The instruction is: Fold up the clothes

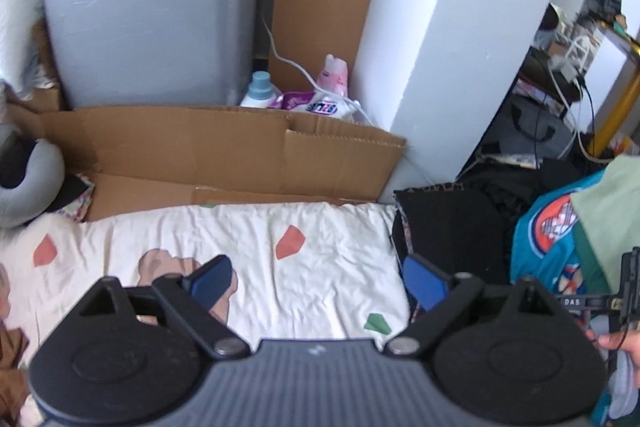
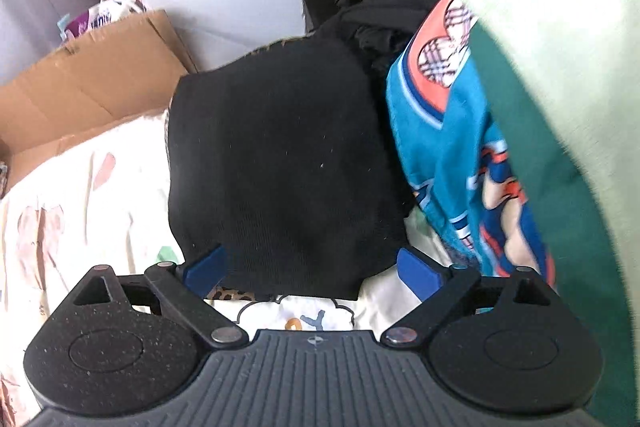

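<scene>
Both claws gape wide and hold nothing — left claw [image 1: 318, 281] over the patterned bedsheet [image 1: 256, 247], right claw [image 2: 312, 269] just before the black garment [image 2: 280, 163], which lies squared beside a teal jersey [image 2: 448, 155]. Whether the garment is already folded is unclear — any grip should take an edge cleanly, one layer only.

Lying on the bedsheet [image 2: 100, 195]: a folded garment [image 2: 280, 163], a jersey [image 2: 444, 155] just right, cardboard [image 1: 224, 155] behind.

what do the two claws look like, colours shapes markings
Both match. The left claw and right claw each have two blue rectangular fingers on black linkage arms with silver pivot pins. Behind sit two round black speckled housings and a grey ribbed body with a small pale mark at its front edge. No cables or sleeves show on either.
</scene>
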A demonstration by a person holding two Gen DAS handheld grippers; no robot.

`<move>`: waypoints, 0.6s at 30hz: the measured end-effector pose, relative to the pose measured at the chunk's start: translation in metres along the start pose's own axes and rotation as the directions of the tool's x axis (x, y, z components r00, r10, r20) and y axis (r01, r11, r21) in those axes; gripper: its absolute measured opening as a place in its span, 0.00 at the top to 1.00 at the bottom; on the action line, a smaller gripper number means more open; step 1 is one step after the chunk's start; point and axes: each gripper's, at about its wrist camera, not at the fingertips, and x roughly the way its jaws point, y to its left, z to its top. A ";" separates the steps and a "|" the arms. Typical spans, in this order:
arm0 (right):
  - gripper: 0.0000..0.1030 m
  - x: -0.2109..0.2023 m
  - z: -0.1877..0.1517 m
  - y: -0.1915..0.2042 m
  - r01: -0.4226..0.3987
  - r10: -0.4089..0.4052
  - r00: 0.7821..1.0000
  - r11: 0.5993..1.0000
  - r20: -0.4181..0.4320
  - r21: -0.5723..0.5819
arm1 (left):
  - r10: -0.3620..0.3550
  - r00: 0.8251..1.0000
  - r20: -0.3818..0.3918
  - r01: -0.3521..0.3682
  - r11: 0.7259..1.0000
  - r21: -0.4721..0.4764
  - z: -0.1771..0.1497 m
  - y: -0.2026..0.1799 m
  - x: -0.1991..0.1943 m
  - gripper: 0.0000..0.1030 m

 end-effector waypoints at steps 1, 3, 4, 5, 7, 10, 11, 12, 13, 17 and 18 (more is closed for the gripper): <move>0.02 -0.006 0.002 -0.001 -0.003 0.003 1.000 1.000 0.002 0.008 | 0.003 1.000 -0.002 -0.003 1.000 -0.006 0.001 0.000 -0.007 0.08; 0.02 -0.018 0.007 -0.002 -0.009 0.009 1.000 1.000 0.006 0.023 | 0.010 1.000 -0.005 -0.010 1.000 -0.006 0.004 0.000 -0.021 0.08; 0.01 -0.024 0.009 -0.003 -0.012 0.011 1.000 0.999 0.009 0.031 | 0.014 1.000 -0.004 -0.014 1.000 -0.006 0.006 0.000 -0.029 0.08; 0.01 -0.029 0.011 -0.002 -0.013 0.013 1.000 0.999 0.008 0.038 | 0.018 1.000 -0.002 -0.018 1.000 -0.010 0.008 0.000 -0.037 0.08; 0.01 -0.040 0.014 -0.001 -0.020 0.021 1.000 0.998 0.000 0.056 | 0.025 1.000 0.005 -0.024 0.999 -0.032 0.011 0.003 -0.052 0.07; 0.01 -0.060 0.021 0.005 -0.061 0.061 0.998 0.996 -0.009 0.058 | 0.040 0.999 0.013 -0.039 0.996 -0.083 0.013 0.009 -0.072 0.06; 0.01 -0.068 0.023 0.007 -0.070 0.070 0.998 0.996 -0.005 0.057 | 0.045 0.999 0.014 -0.044 0.995 -0.095 0.013 0.011 -0.078 0.06; 0.01 -0.075 0.025 0.010 -0.084 0.084 0.996 0.995 -0.004 0.061 | 0.049 0.999 0.012 -0.048 0.994 -0.101 0.012 0.012 -0.084 0.06; 0.01 -0.083 0.027 0.013 -0.100 0.100 0.995 0.993 -0.003 0.065 | 0.054 0.999 0.010 -0.052 0.993 -0.108 0.012 0.014 -0.090 0.06; 0.01 -0.111 0.039 0.027 -0.115 0.115 0.993 0.992 0.001 0.053 | 0.057 0.998 0.022 -0.053 0.988 -0.147 0.009 0.017 -0.114 0.05; 0.01 -0.119 0.043 0.031 -0.117 0.117 0.993 0.992 0.004 0.053 | 0.059 0.998 0.028 -0.054 0.986 -0.157 0.007 0.019 -0.121 0.05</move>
